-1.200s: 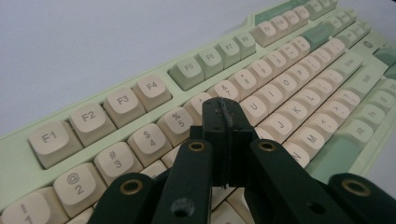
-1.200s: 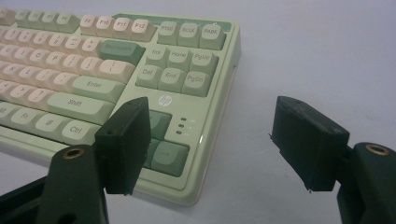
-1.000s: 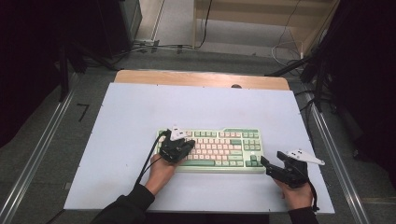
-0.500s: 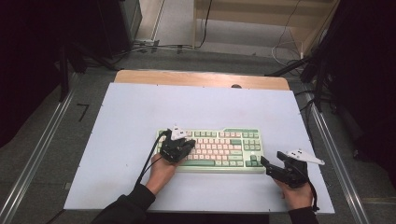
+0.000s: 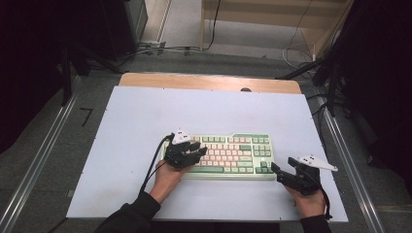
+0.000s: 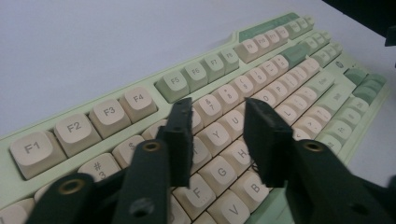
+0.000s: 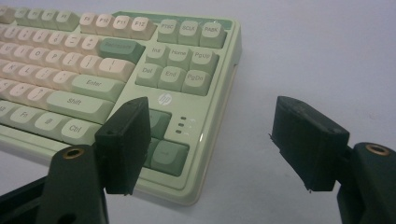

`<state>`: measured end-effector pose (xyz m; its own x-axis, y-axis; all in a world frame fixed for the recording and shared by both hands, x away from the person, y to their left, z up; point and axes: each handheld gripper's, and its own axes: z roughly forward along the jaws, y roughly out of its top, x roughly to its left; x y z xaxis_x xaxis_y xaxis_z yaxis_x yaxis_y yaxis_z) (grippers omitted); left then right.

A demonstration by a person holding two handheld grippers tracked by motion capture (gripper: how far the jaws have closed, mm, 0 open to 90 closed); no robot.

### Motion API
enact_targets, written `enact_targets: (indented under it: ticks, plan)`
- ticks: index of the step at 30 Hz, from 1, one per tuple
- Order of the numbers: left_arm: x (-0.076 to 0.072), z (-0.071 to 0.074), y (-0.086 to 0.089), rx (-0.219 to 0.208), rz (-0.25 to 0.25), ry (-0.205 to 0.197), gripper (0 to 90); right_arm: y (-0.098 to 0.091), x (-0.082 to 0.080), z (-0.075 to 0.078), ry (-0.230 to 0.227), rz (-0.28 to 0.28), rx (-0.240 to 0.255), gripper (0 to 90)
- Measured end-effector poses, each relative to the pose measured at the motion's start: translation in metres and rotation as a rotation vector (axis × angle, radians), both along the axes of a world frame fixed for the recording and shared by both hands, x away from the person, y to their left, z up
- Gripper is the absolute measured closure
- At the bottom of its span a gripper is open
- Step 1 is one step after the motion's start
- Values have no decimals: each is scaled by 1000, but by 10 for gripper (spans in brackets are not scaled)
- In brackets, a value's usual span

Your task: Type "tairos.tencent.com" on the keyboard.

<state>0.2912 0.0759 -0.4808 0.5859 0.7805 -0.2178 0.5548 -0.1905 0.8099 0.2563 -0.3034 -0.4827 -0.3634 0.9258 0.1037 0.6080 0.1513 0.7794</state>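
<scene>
Your left gripper [image 6: 217,140], jaws just parted and holding nothing, hovers over the keyboard [image 6: 299,79] to press keys, while your right gripper [image 7: 212,144] waits spread wide at its corner.

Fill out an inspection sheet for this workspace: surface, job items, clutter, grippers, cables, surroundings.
Surface: pale table top, wooden strip along the far edge.
Job's things: green and cream keyboard flat near the front edge.
Clutter: nothing seen.
Grippers: left gripper over the letter keys, jaws just opened, part open with nothing between them; right gripper open wide at the keyboard's right end, one jaw over the arrow keys, the other over bare table.
Cables: black cable trails from the left gripper toward the person; more cables on the floor beyond the table.
Surroundings: grey floor, metal rails at both sides, dark areas left and right.
</scene>
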Motion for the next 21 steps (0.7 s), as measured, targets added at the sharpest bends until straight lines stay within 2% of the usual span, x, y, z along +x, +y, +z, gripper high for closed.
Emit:
enact_targets:
  ticks: [1,3,4,12,21]
  plan:
    - [-1,1,1,7,6,-6,481,1,0,0,0,3,3,266]
    - [-2,3,2,9,18,-11,390,1,1,0,1,8,3,266]
    - [-3,4,3,13,23,-11,372,2,2,0,1,9,3,266]
    - [-11,9,22,-3,56,-13,331,9,8,2,-8,42,11,266]
    - [-22,7,46,-10,132,-13,331,24,19,2,-8,90,9,266]
